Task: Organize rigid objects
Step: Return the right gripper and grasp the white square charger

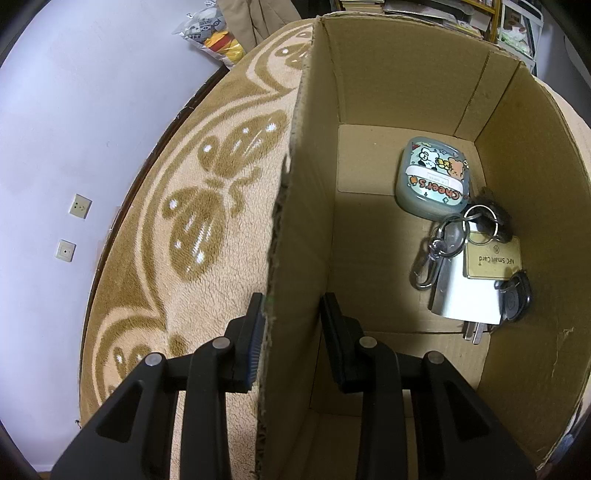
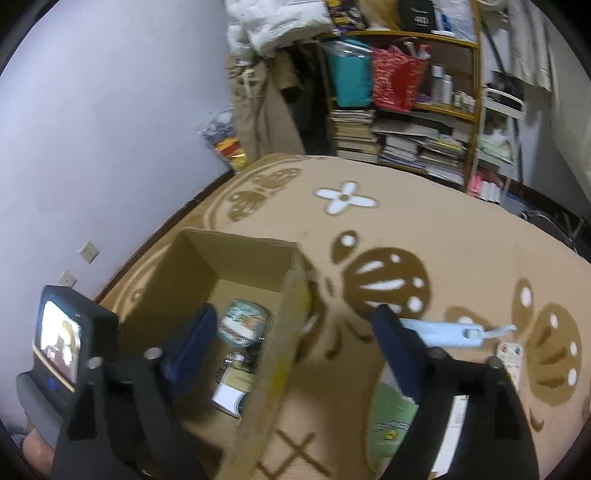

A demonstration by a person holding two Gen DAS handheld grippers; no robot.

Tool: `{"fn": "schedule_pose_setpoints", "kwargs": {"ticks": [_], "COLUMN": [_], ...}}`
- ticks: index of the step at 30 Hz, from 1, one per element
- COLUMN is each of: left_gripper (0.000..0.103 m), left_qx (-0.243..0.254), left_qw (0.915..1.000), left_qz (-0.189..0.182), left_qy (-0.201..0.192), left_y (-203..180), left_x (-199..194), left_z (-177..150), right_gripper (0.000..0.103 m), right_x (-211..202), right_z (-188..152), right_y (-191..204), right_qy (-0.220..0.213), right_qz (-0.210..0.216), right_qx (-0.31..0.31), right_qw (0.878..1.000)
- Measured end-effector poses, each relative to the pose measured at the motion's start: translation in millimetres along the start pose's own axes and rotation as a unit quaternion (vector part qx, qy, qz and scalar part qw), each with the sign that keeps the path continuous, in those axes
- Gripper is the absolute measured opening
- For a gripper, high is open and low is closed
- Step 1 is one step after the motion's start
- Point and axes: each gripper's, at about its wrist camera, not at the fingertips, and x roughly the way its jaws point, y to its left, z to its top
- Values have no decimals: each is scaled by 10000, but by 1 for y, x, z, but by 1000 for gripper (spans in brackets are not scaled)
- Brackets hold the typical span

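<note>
My left gripper [image 1: 293, 328] is shut on the left wall of an open cardboard box [image 1: 406, 74] that stands on a butterfly-patterned carpet. Inside the box lie a pale green cartoon case [image 1: 434, 177], a key bunch with a carabiner and gold card tag [image 1: 491, 258], and a white flat piece [image 1: 465, 295]. In the right wrist view my right gripper [image 2: 295, 314] stands open wide above the box's right wall [image 2: 284, 332], with nothing held. A light blue tool [image 2: 443, 334], a green packet [image 2: 391, 417] and a small printed pack [image 2: 511, 356] lie on the carpet to its right.
The left hand-held device with its lit screen [image 2: 59, 343] sits at the box's far left side. A crowded shelf with books and bins [image 2: 406, 110] stands behind the carpet [image 2: 461, 240]. A bag of toys [image 1: 214, 29] rests against the white wall [image 1: 74, 110].
</note>
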Motion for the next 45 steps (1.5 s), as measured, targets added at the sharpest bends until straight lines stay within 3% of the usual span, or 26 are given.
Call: {"fn": "schedule_pose_setpoints", "kwargs": {"ticks": [11, 24, 31, 35, 45], "left_gripper": [31, 31, 31, 31, 31], "left_qx": [-21, 7, 3, 17, 23], "left_qw": [10000, 10000, 10000, 10000, 10000], "left_qz": [-16, 11, 12, 14, 24], "left_qy": [5, 1, 4, 2, -4], "left_y": [2, 1, 1, 1, 0], "left_x": [0, -1, -1, -1, -2], "left_z": [1, -1, -1, -1, -2], "right_gripper": [94, 94, 85, 74, 74], "right_x": [13, 16, 15, 17, 23], "right_z": [-32, -77, -91, -95, -111], "right_y": [-52, -69, -76, -77, -79], "right_qy": [555, 1127, 1361, 1494, 1654], "right_qz": [-397, -750, -759, -727, -883], "right_qx": [417, 592, 700, 720, 780], "right_qw": [9968, 9890, 9853, 9835, 9792]}}
